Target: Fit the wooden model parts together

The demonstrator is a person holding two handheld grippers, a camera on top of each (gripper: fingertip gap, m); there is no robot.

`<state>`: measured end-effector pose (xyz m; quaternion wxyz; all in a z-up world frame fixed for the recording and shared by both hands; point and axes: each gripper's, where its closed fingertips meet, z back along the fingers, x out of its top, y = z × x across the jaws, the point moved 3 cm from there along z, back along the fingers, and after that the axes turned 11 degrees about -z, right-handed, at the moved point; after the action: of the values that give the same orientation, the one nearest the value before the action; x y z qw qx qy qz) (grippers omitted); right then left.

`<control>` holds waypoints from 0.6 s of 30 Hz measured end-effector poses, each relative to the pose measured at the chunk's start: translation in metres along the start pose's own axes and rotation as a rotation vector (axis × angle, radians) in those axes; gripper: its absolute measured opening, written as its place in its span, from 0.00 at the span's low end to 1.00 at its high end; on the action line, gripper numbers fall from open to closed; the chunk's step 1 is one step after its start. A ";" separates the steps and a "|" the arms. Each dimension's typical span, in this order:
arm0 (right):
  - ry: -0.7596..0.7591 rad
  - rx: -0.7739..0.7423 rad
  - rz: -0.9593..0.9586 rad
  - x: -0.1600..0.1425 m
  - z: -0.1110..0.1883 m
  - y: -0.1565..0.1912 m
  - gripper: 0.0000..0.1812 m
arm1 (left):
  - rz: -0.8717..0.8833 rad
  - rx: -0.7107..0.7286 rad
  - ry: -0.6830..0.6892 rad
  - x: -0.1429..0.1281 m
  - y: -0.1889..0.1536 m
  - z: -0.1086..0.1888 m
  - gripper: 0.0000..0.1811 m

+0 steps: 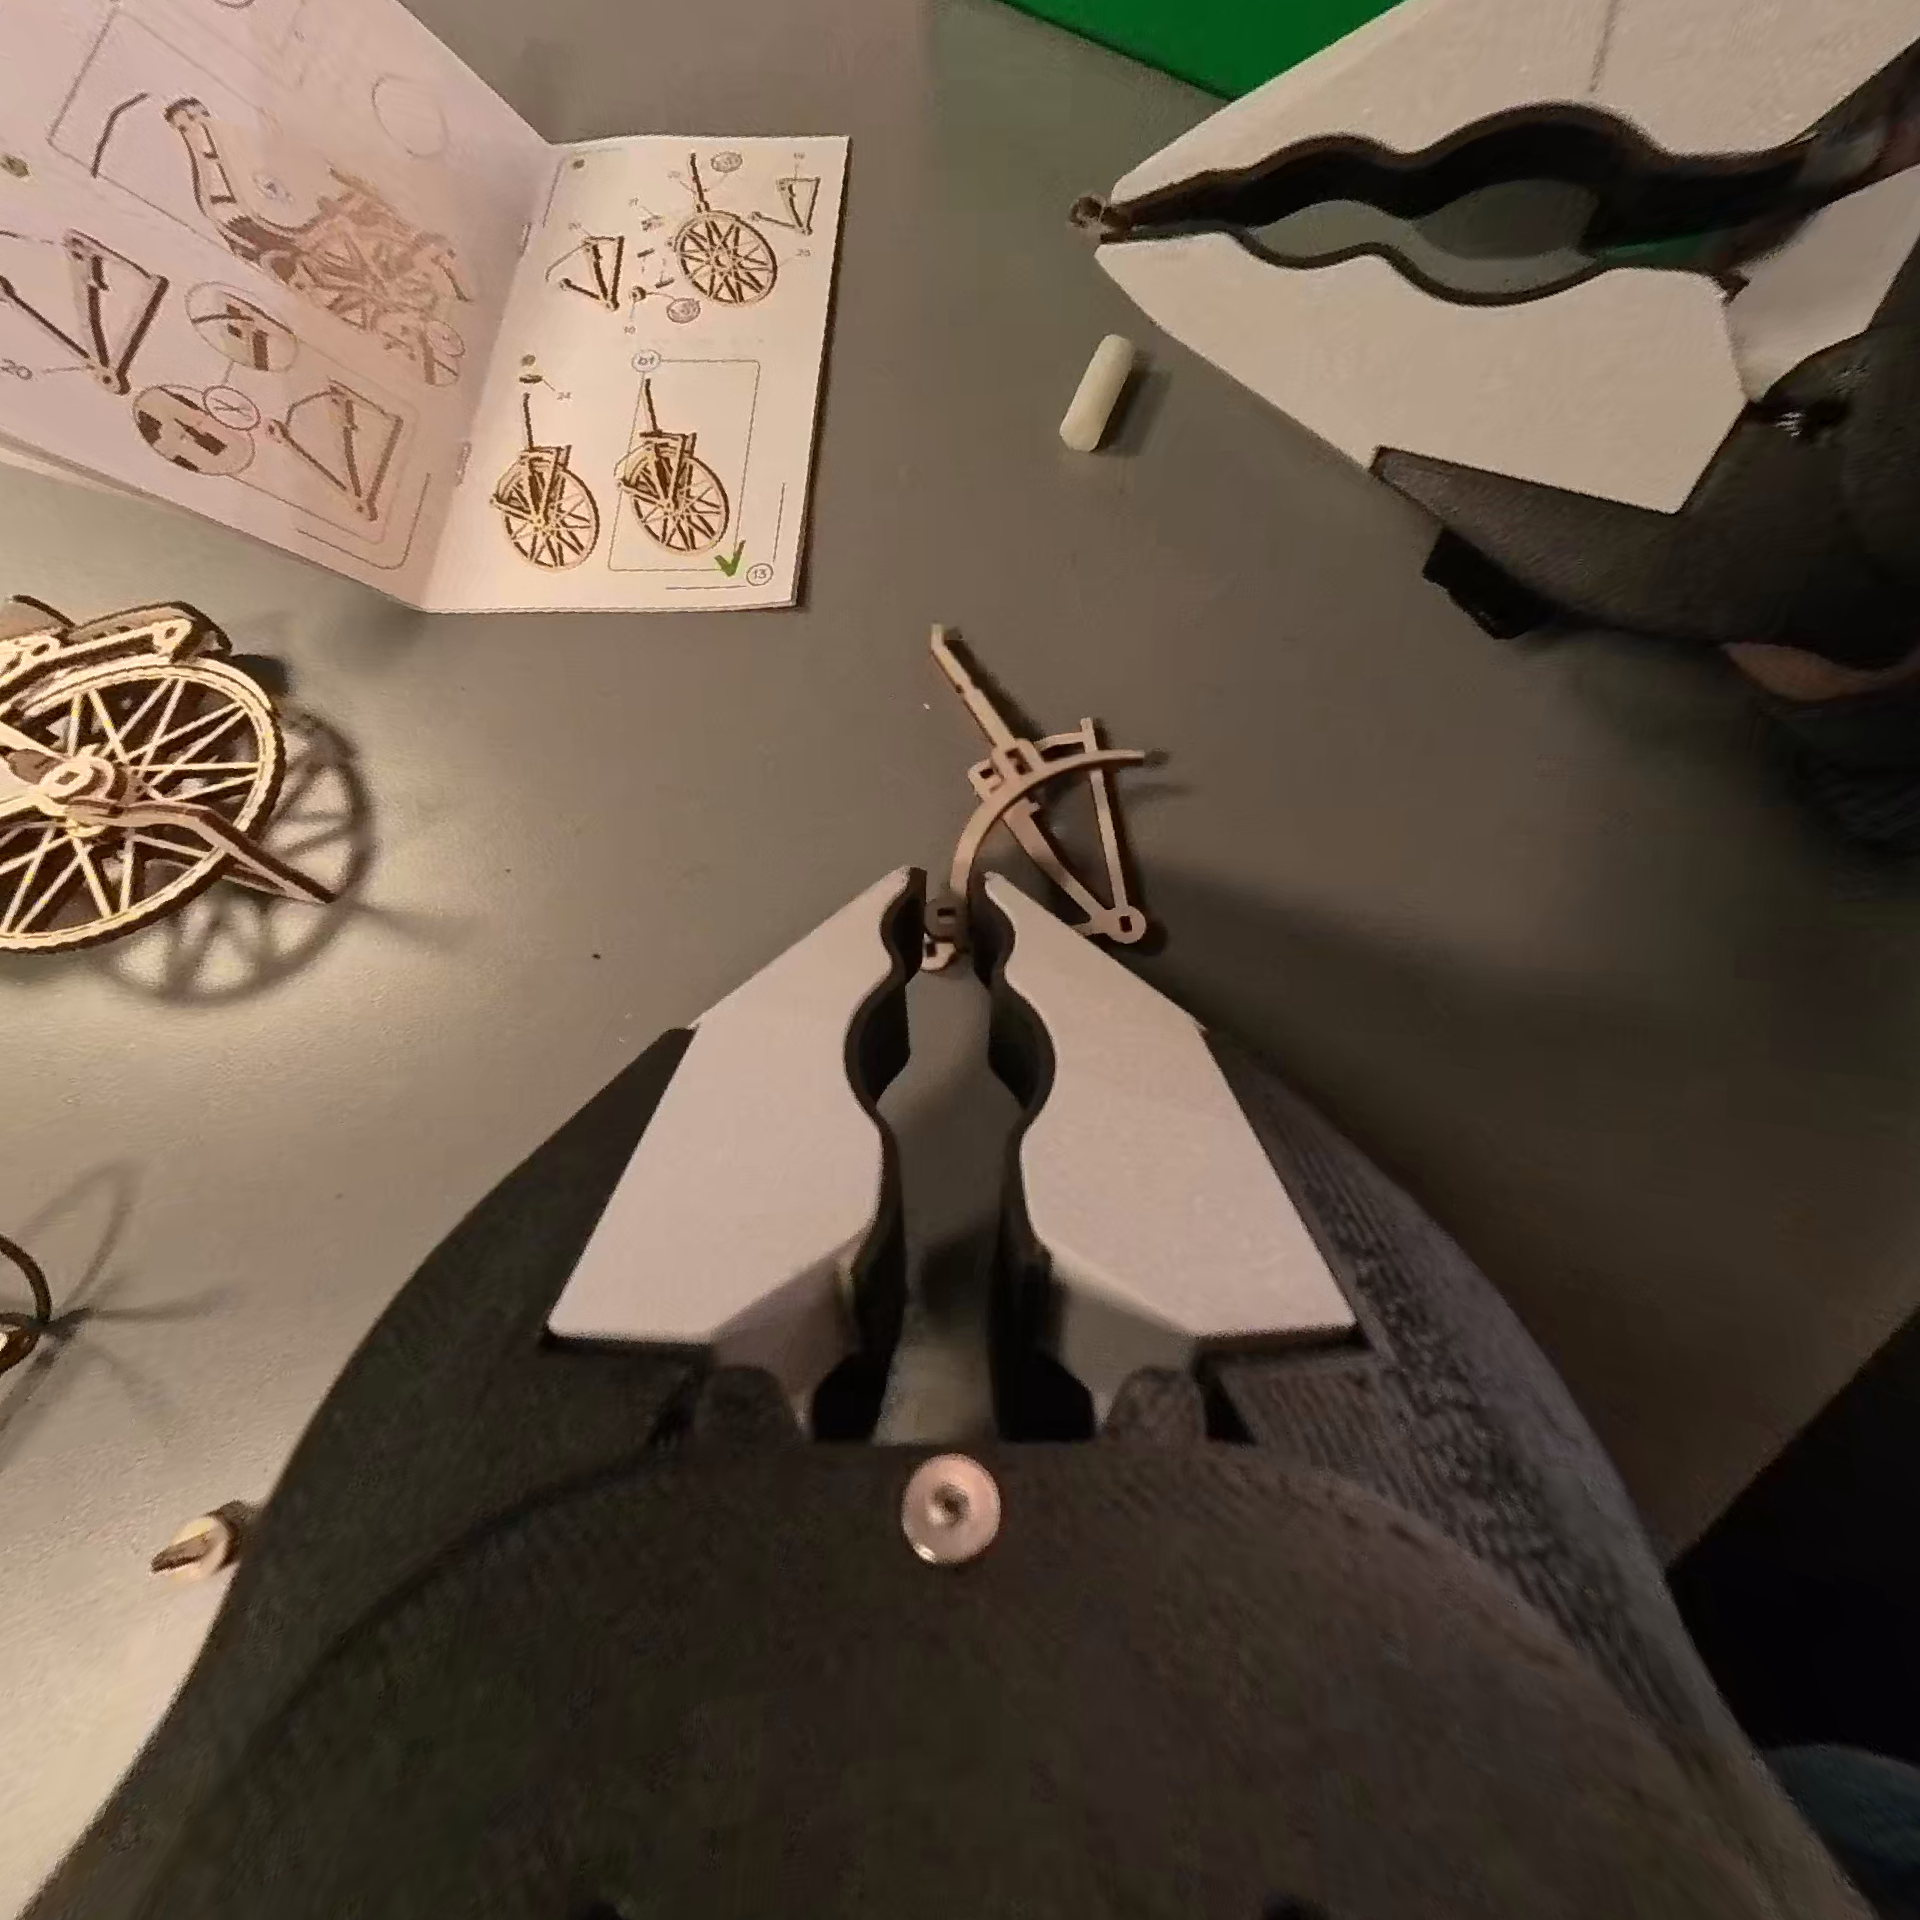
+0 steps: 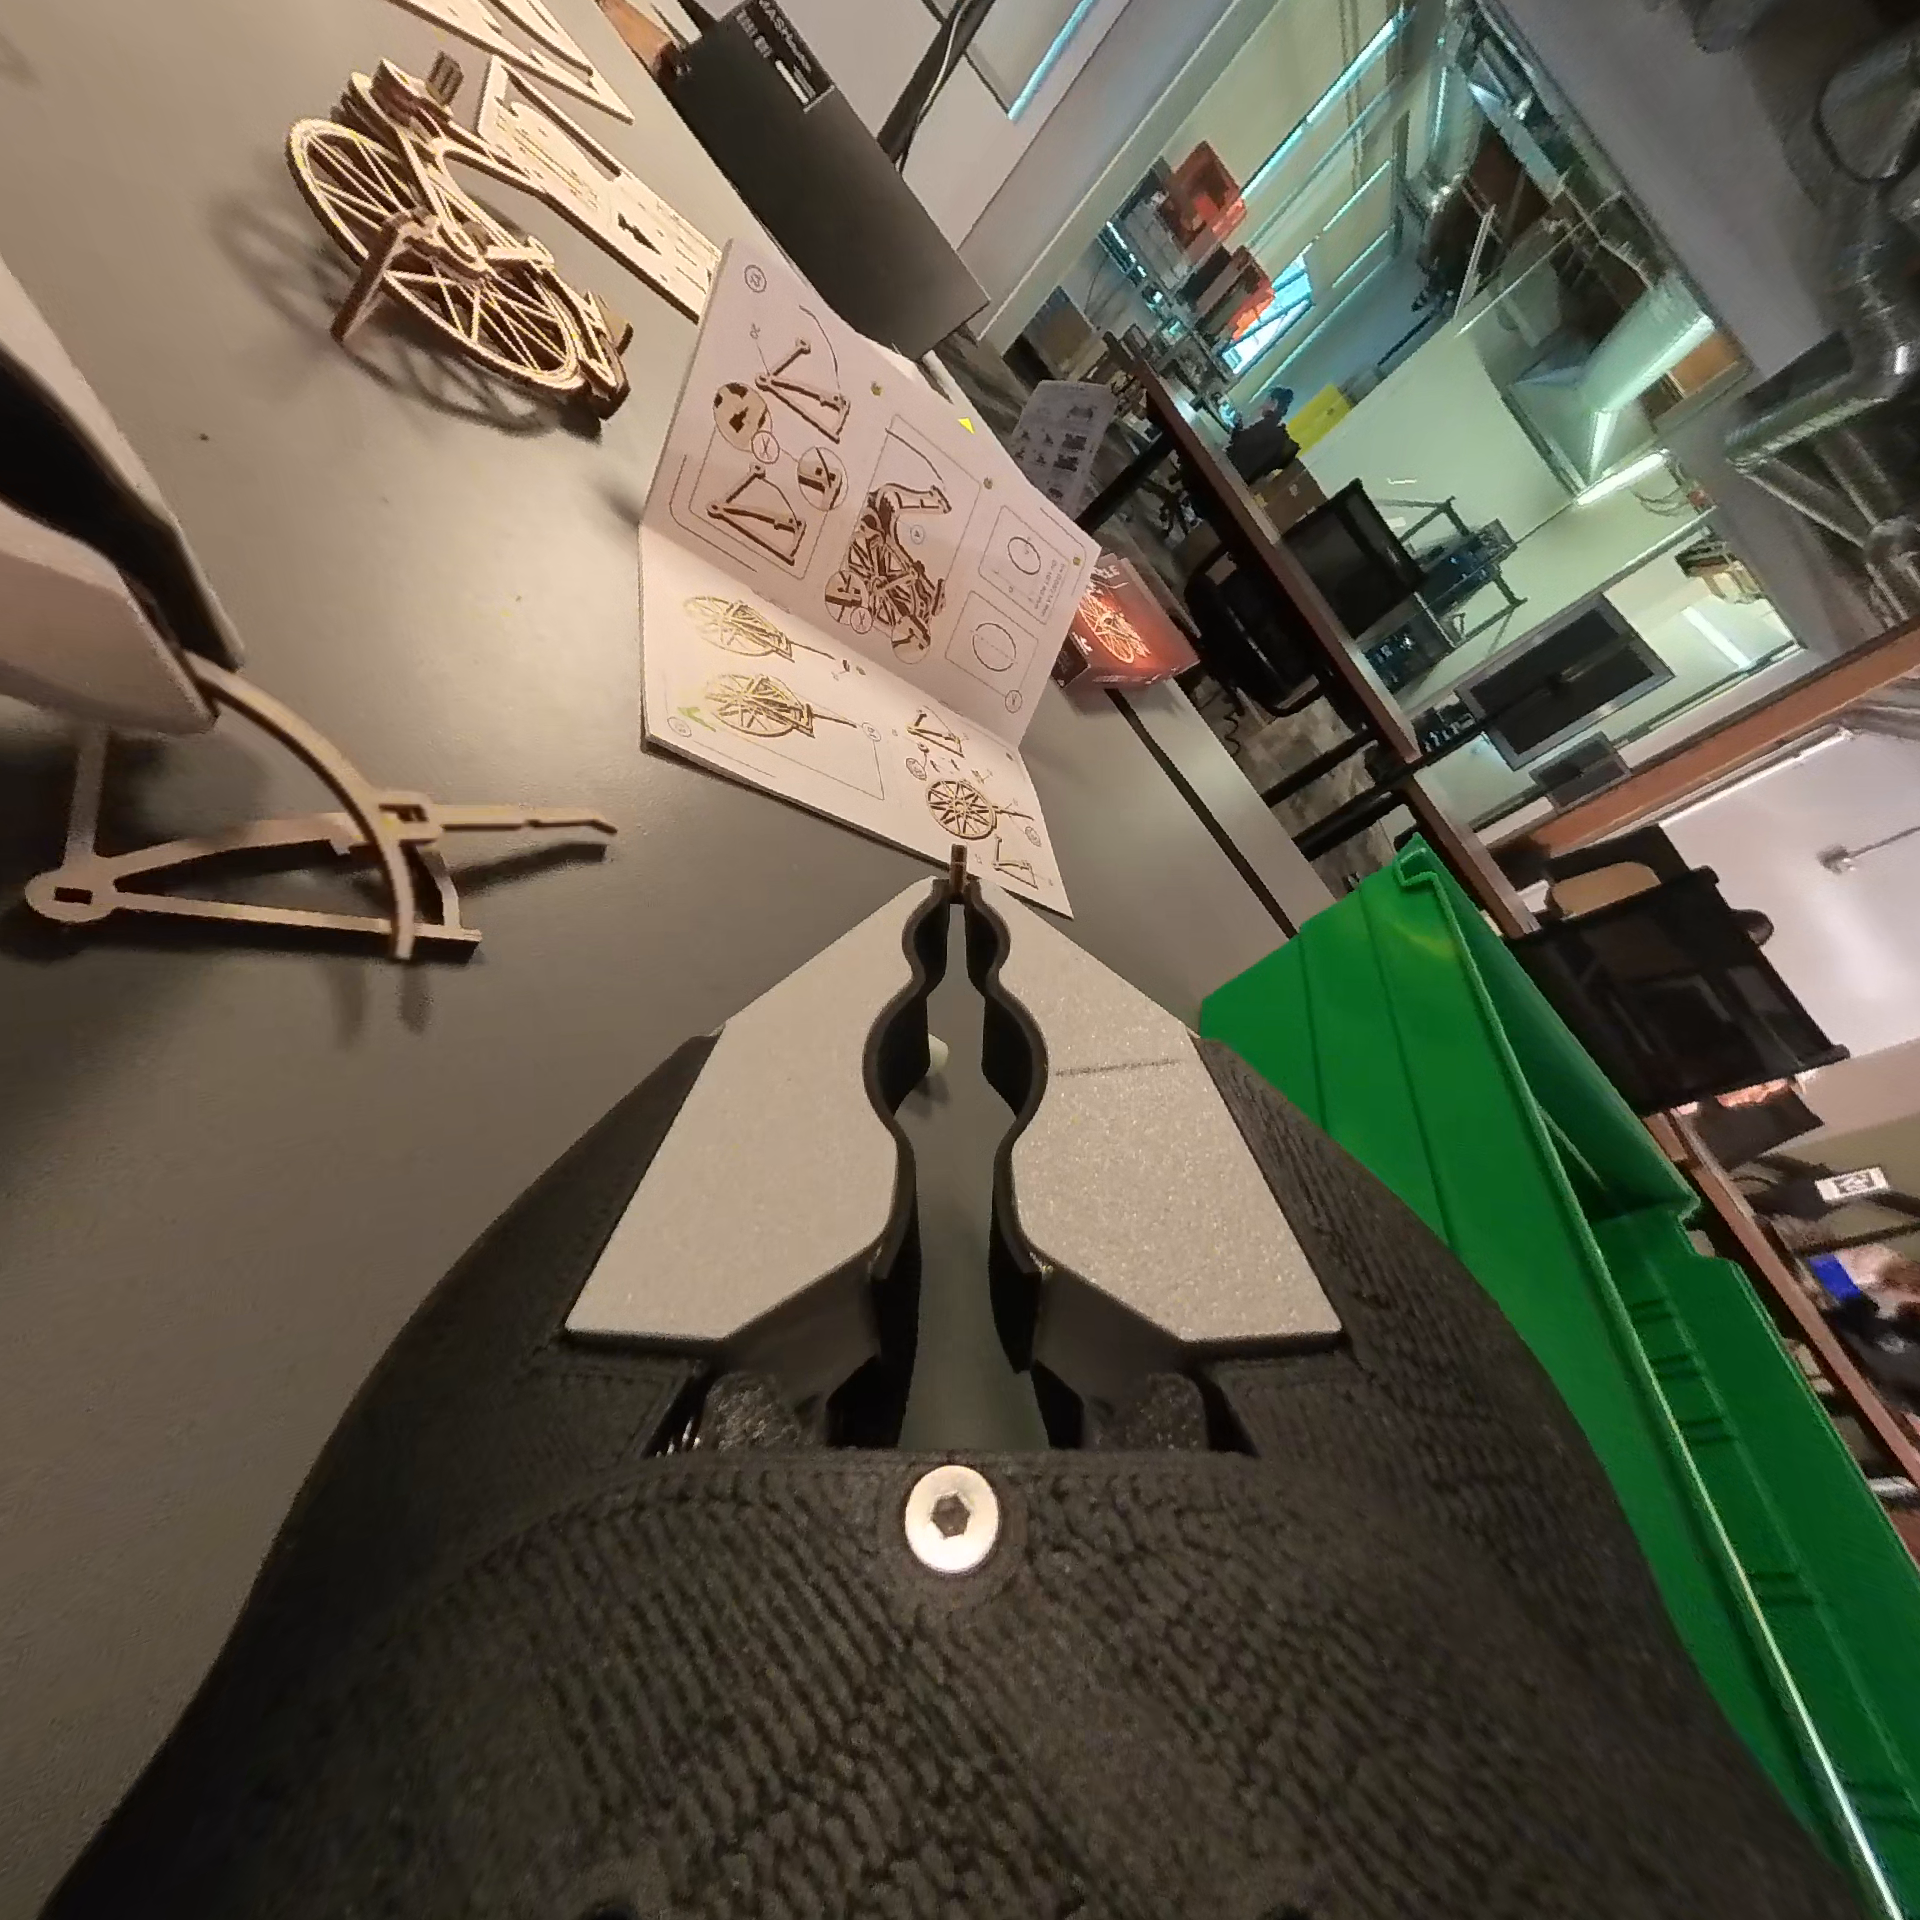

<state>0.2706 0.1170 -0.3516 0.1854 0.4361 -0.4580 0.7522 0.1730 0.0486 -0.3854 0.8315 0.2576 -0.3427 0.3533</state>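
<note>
My left gripper is shut on the curved end of a flat wooden fork frame, whose other corner rests on the grey table. In the right wrist view the frame stands at the left, held by the left gripper. My right gripper is shut on a tiny wooden peg that sticks out past its tips. In the left wrist view the right gripper hovers at the upper right with the peg at its tip, well away from the frame.
An open instruction booklet lies at the back. A built wooden wheel assembly stands at the left. A short white stick lies between booklet and right gripper. A green bin is on the right. A small loose part lies at the near left. There is about 12 cm between the tips of the two grippers.
</note>
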 end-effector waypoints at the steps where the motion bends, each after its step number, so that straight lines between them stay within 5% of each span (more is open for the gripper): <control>1: 0.001 0.001 0.002 0.000 0.000 0.000 0.00 | -0.003 0.008 -0.004 0.001 0.001 0.000 0.04; 18: 0.013 0.011 0.022 -0.002 -0.001 0.003 0.00 | 0.174 -0.026 -0.037 -0.002 0.003 0.002 0.03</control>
<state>0.2689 0.1168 -0.3547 0.1777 0.4271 -0.4572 0.7596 0.1683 0.0483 -0.3851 0.7945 0.2227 -0.3836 0.4148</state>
